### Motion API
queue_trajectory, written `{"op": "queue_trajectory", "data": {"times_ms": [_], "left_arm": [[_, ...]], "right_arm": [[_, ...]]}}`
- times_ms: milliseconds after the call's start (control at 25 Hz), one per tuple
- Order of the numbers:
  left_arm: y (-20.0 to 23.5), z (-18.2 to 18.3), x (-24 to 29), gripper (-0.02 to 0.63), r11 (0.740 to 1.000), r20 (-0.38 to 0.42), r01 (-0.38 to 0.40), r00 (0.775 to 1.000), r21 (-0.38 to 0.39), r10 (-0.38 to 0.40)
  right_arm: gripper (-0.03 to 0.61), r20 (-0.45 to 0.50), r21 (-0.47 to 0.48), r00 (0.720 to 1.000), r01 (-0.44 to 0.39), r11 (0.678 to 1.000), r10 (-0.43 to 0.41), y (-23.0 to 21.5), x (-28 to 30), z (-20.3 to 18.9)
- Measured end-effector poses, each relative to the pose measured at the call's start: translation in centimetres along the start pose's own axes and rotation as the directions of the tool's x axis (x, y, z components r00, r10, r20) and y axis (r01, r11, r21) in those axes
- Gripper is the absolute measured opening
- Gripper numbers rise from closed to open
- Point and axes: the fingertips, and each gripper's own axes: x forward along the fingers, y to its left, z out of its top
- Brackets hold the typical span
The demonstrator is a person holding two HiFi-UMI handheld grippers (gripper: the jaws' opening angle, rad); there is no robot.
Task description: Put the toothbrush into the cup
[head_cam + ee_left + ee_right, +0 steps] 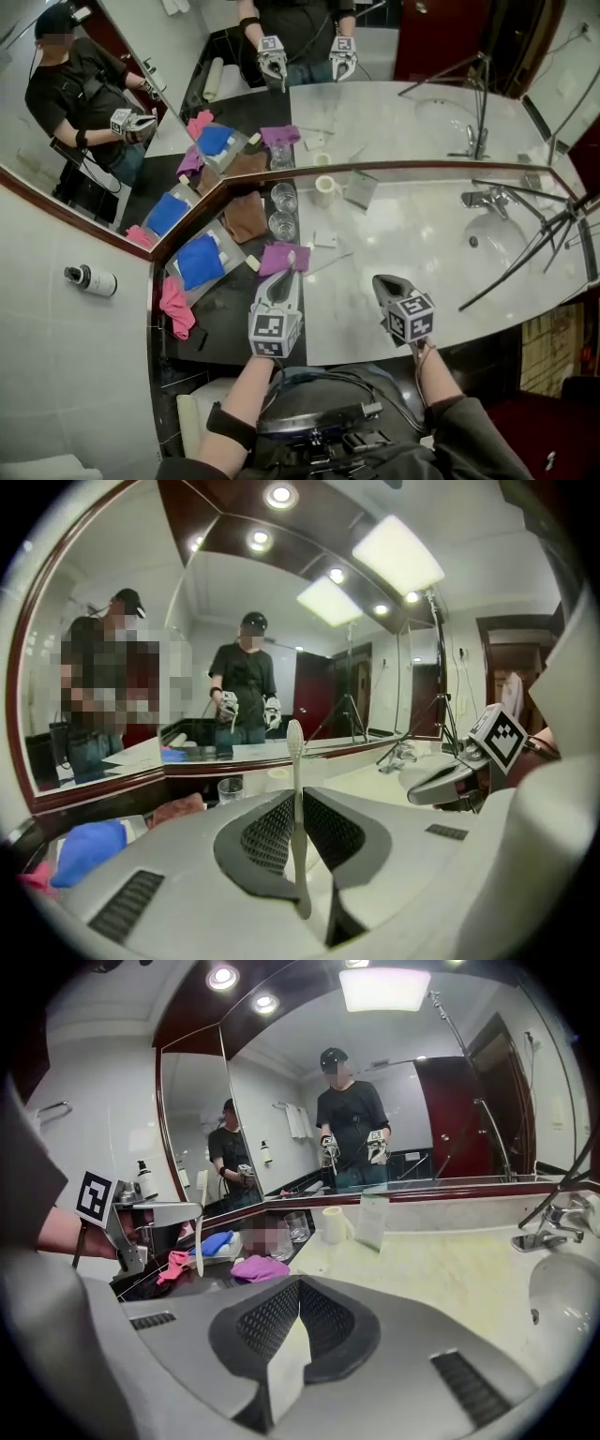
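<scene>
The left gripper [285, 277] is clamped on the handle of the white toothbrush [295, 761], holding it upright with the bristle head on top and the handle end free below, probably so it can go into a vessel handle-first. The white cup [324, 190] stands above centre in the head view, against the mirror beside two clear glasses [283, 197] and well apart from the brush. The right gripper [384, 283], jaws together on nothing, hangs clear at lower right
</scene>
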Motion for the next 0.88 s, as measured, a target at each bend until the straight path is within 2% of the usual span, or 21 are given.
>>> {"op": "queue_trajectory", "data": {"times_ms": [160,440,640,880], "left_arm": [[3.5,-0.1,-1.0,0.031,0.996,0.048,-0.079,0.996,-0.044,0.081],[9.1,1.3,-0.2,0.031,0.988,0.101,-0.12,0.986,-0.099,0.13],[13.8,3.2,2.5,0.031,0.988,0.153,-0.112,0.98,-0.109,0.128],[17.8,5.1,7.1,0.031,0.996,0.201,-0.068,0.976,-0.056,0.078]], "right_arm": [[0.018,-0.007,-0.04,0.999,-0.037,0.998,0.037,1.6,1.8,1.2],[0.018,-0.023,-0.106,0.988,-0.153,0.983,0.152,6.0,6.0,3.5],[0.018,-0.049,-0.154,0.967,-0.256,0.955,0.251,10.1,9.3,4.4],[0.018,-0.09,-0.181,0.923,-0.384,0.906,0.373,15.1,13.4,4.5]]}}
